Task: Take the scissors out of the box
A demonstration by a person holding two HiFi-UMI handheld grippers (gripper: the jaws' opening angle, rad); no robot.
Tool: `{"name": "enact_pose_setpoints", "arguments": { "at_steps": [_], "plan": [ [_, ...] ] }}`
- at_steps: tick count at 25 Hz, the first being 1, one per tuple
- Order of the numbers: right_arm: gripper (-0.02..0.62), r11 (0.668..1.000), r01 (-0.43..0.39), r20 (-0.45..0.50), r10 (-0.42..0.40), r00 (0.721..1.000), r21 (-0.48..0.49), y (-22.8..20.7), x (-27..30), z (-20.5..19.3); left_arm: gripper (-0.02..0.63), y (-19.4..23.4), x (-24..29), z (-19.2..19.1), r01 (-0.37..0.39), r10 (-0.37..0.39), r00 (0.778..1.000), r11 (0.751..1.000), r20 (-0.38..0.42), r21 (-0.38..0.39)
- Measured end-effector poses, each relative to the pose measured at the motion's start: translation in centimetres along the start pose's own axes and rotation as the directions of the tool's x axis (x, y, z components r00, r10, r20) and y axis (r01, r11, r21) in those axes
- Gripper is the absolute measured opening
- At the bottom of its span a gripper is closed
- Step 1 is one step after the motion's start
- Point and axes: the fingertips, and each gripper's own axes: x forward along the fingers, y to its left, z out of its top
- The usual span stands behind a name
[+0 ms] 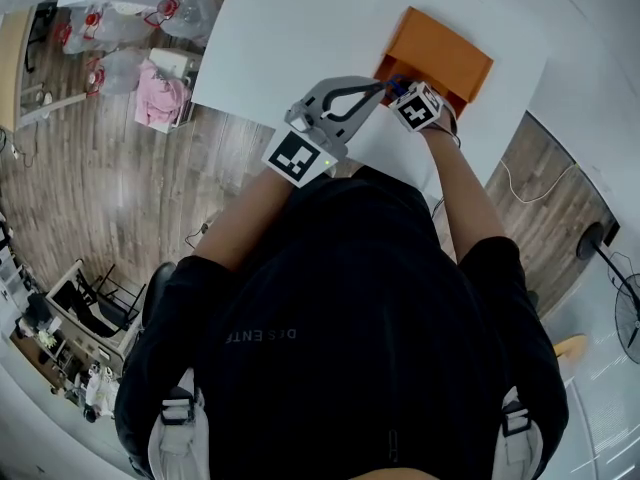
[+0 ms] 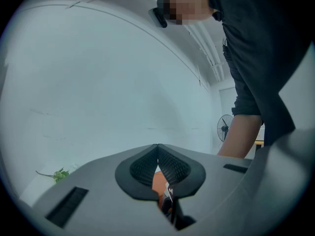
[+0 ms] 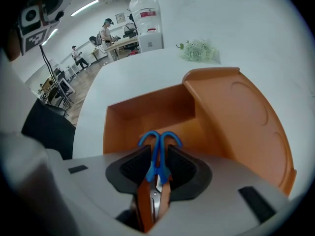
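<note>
Right gripper view shows my right tongs [image 3: 158,151] spread apart over the orange box [image 3: 236,122]. The blue scissors [image 3: 157,162] lie inside it, between the jaws. My left tongs [image 2: 158,151] are closed together.

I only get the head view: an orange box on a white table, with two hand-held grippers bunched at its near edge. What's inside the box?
Observer: The right gripper view shows scissors with blue handles lying in the orange box.
Visitor: Are they grabbed?
Observer: Seemingly not: the right hand-held gripper has its jaws apart, the scissors showing in the gap between them.
Visitor: And the other one?
Observer: The left hand-held gripper has its jaws together at the tips.
</note>
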Motion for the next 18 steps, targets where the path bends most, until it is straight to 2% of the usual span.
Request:
{"name": "enact_pose_setpoints", "arguments": {
  "at_steps": [6, 13, 18],
  "plan": [
    [0.106, 1.000, 0.006, -0.016, -0.007, 1.000, -0.016, -0.1, 0.5, 0.2, 0.020, 0.5, -0.3, -0.2, -0.011, 0.011, 1.000, 1.000, -0.004, 0.004],
    [0.092, 1.000, 0.009, -0.019, -0.009, 1.000, 0.011, -0.2, 0.3, 0.1, 0.020, 0.1, -0.4, 0.1, -0.006, 0.006, 1.000, 1.000, -0.006, 0.000],
    [0.091, 0.999, 0.016, 0.047, -0.018, 0.999, 0.044, -0.3, -1.3, 0.6, 0.020, -0.2, -0.7, 0.5, -0.008, 0.008, 1.000, 1.000, 0.002, -0.015]
  ]
}}
